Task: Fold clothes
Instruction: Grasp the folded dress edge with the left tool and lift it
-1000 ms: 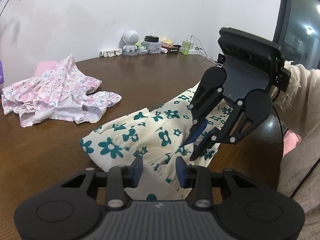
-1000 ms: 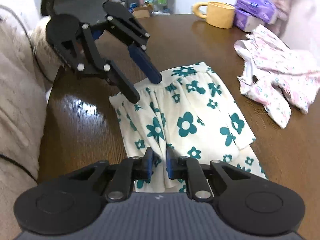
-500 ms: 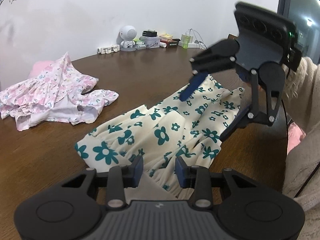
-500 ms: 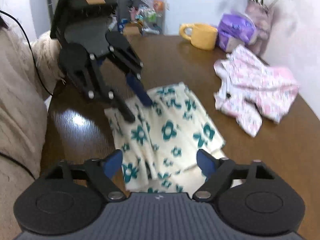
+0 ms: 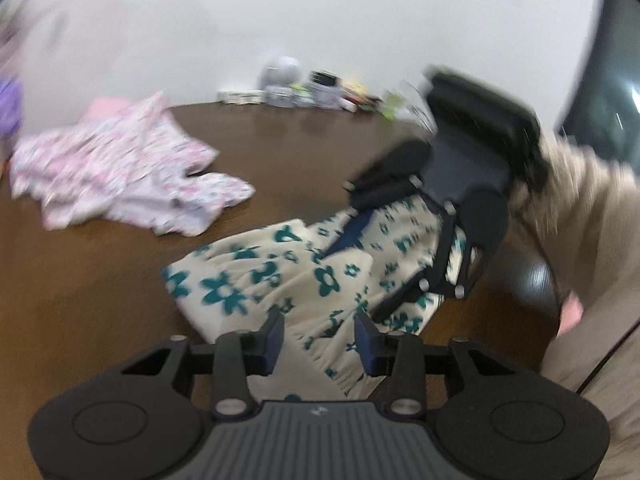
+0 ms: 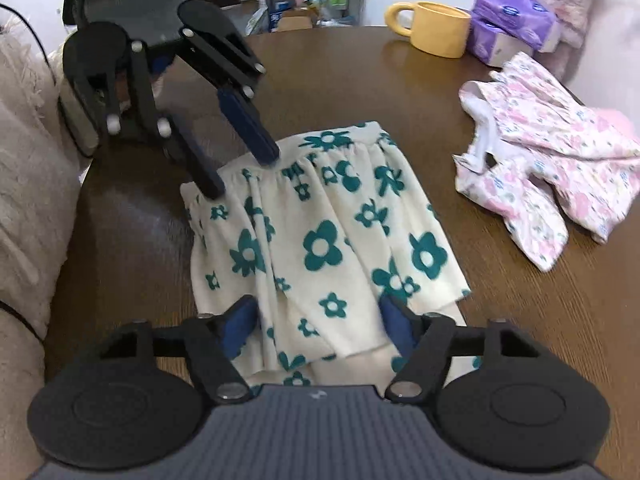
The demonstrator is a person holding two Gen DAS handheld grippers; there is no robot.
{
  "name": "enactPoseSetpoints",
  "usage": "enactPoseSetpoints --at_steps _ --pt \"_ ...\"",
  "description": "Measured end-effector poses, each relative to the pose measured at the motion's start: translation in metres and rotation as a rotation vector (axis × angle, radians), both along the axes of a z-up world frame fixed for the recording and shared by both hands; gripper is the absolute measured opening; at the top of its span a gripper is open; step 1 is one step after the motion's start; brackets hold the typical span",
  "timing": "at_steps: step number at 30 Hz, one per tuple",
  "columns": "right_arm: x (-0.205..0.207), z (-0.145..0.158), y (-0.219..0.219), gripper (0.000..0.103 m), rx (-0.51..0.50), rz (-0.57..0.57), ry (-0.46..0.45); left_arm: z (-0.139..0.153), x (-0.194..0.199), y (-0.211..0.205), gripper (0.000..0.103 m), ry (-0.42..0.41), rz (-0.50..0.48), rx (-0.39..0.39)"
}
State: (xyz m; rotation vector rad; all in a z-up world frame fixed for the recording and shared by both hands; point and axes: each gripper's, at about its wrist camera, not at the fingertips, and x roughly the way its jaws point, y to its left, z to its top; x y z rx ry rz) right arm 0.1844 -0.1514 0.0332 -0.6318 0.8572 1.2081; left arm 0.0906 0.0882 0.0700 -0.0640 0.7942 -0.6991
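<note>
Hovering over opposite ends of the cream fabric skirt printed with teal flowers [image 6: 320, 248], both black two-finger grippers stand with their jaws apart and hold nothing. The right gripper [image 6: 320, 324] shows its two blue-padded fingers spread wide above the skirt's near hem, one pad over each side of the cloth, with no fabric pinched between them. The left gripper [image 6: 244, 174] points its fingertips down at the gathered waistband at the far end of the skirt; a clear gap separates its two fingers, and whether the tips touch the cloth cannot be told. In the left wrist view, which is motion-blurred, the left gripper [image 5: 320, 338] has its blue pads parted over one end of the skirt [image 5: 280, 276], while the right gripper [image 5: 360, 276] reaches down over the other end with its fingers apart.

The skirt lies flattened on the dark brown wooden table [image 6: 320, 76], near the table edge beside a beige textured sleeve [image 6: 28, 184]. A crumpled pink-and-white floral garment [image 6: 548, 172] lies on the table well apart from the skirt, on its far side from the sleeve. Beyond it stand a yellow ceramic mug [image 6: 436, 28] and, just beside that, a purple plastic-wrapped tissue pack [image 6: 512, 20]. A row of small blurred objects [image 5: 304, 90] lines the table's far edge against a white wall [image 5: 320, 20].
</note>
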Motion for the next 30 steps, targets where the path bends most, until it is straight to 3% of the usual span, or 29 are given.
enactPoseSetpoints --at_steps 6,12,17,20,24,30 --pt "-0.005 0.0 -0.005 0.066 0.012 -0.005 -0.016 -0.013 0.001 0.032 0.045 0.14 0.217 -0.088" --pt "-0.005 -0.002 -0.007 0.067 0.026 -0.007 -0.03 -0.035 0.009 0.04 0.044 0.285 0.301 -0.208" --pt "-0.01 -0.002 -0.011 0.067 0.042 -0.017 -0.045 -0.065 0.015 0.052 0.038 0.393 0.405 -0.465" --pt "-0.011 -0.003 -0.014 0.067 0.058 -0.026 -0.05 -0.077 0.011 0.059 0.027 0.418 0.474 -0.556" --pt "-0.011 -0.005 -0.015 0.068 0.073 -0.035 -0.053 -0.061 0.009 0.05 0.018 0.324 0.459 -0.458" --pt "-0.013 -0.006 -0.011 0.068 0.084 -0.079 -0.07 -0.01 0.007 0.016 0.016 0.111 0.388 -0.159"
